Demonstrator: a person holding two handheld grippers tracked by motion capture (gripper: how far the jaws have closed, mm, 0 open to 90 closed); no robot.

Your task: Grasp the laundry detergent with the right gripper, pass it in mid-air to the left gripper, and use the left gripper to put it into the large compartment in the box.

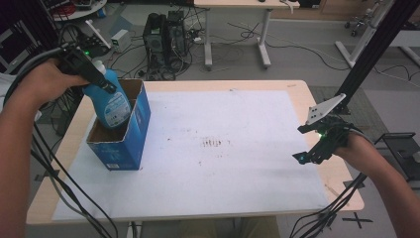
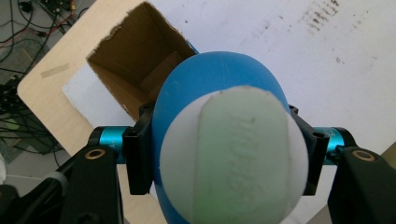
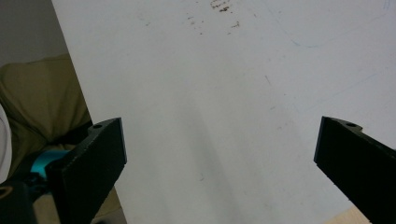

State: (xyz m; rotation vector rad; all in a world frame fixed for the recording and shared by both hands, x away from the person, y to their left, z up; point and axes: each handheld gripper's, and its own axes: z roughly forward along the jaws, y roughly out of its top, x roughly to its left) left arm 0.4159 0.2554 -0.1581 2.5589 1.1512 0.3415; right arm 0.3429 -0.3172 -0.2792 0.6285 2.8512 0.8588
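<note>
Bottle [image 1: 110, 101] — smooth blue plastic, rounded — inside square cardboard box [image 1: 130, 142].

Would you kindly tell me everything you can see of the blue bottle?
The blue bottle looks like smooth plastic, with a white cap and a pale printed label on its side. It is tilted, its lower part already inside the open blue cardboard box at the table's left, its top leaning out toward the left gripper. That gripper's black fingers clamp it on both sides just below the cap.
</note>
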